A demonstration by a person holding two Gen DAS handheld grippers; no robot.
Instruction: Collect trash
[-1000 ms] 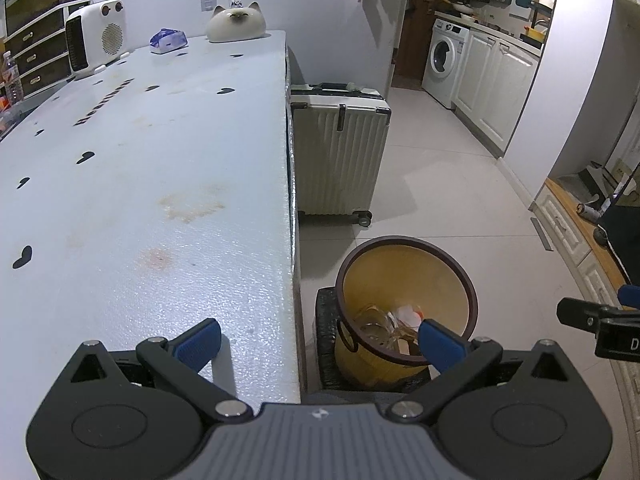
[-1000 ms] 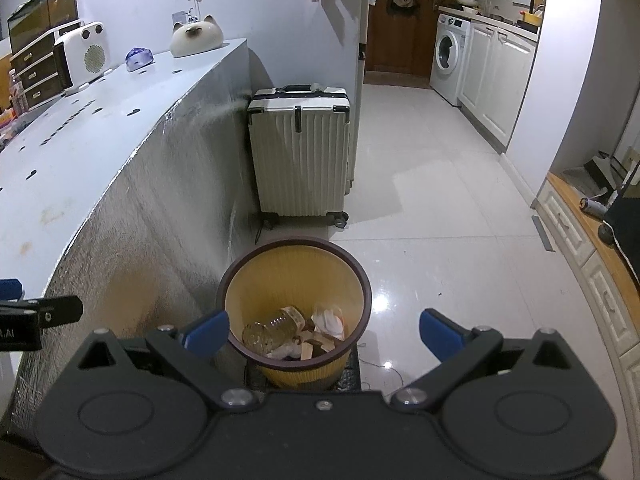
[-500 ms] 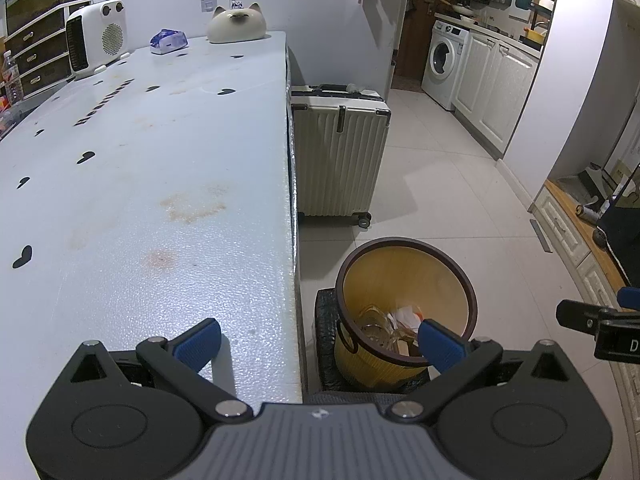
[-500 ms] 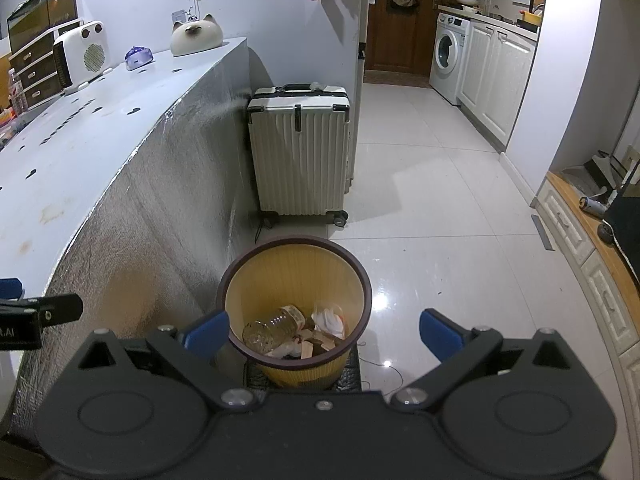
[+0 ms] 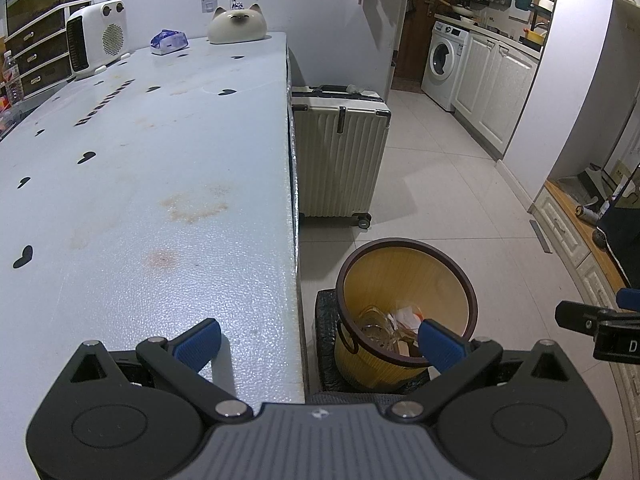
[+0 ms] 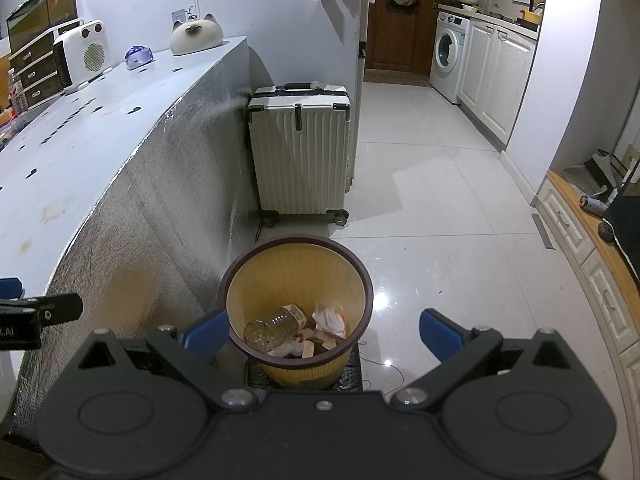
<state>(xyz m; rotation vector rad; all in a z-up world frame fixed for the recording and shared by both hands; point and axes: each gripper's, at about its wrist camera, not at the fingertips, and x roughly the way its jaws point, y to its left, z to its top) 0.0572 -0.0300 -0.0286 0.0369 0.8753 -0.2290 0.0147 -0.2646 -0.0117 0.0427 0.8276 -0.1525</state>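
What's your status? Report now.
Left gripper open, empty, over table edge. Right gripper open, empty, above trash bin. Bottle and paper scraps in bin. Nothing blocking.

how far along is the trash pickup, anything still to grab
Done: the yellow bin on the floor already holds a clear plastic bottle and crumpled paper. In hand: nothing; the left gripper and right gripper are both open and empty. Left: no loose trash shows on the long table; only a heater, a cat figure and a blue-white packet sit at its far end.
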